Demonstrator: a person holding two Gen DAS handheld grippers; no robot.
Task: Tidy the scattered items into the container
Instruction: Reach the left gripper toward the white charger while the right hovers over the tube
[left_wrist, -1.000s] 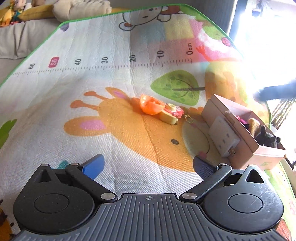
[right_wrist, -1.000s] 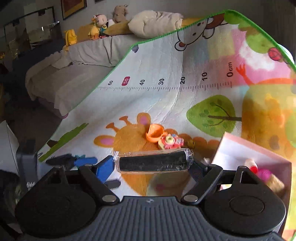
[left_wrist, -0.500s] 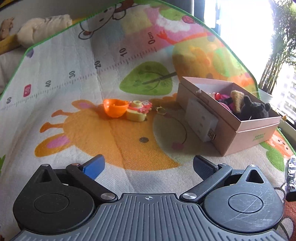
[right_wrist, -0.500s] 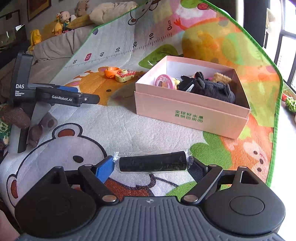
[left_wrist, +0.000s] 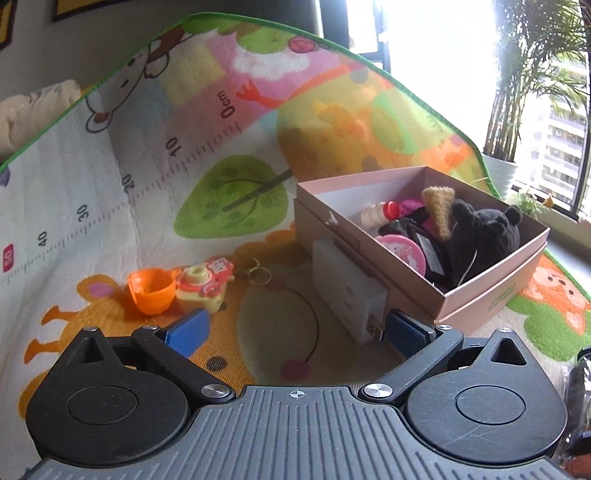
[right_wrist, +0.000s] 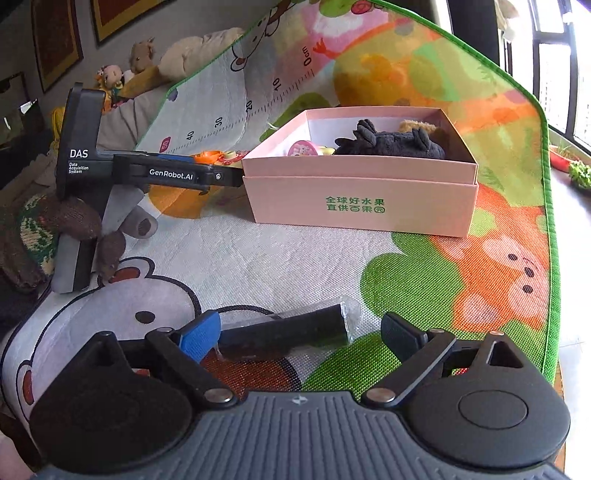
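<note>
A pink box (left_wrist: 491, 299) (right_wrist: 362, 199) on the play mat holds a black plush toy (left_wrist: 484, 236), a pink disc and other small items. A white power strip (left_wrist: 343, 291) leans on its near side. An orange cup (left_wrist: 151, 291), a yellow toy camera (left_wrist: 203, 291) and a key ring (left_wrist: 258, 275) lie left of the box. My left gripper (left_wrist: 295, 328) is open, low over the mat, its right finger by the strip's end. My right gripper (right_wrist: 299, 332) is open; a black wrapped cylinder (right_wrist: 284, 332) lies tilted on the mat between its fingers.
The left gripper's body (right_wrist: 110, 173) and a gloved hand show at the left in the right wrist view. A sofa with plush toys (right_wrist: 140, 66) lies beyond the mat. The mat's green edge (right_wrist: 550, 221) and a window sill are at the right.
My right gripper has opened and let go of the black cylinder, which now rests tilted on the mat. My left gripper has moved closer to the box and power strip.
</note>
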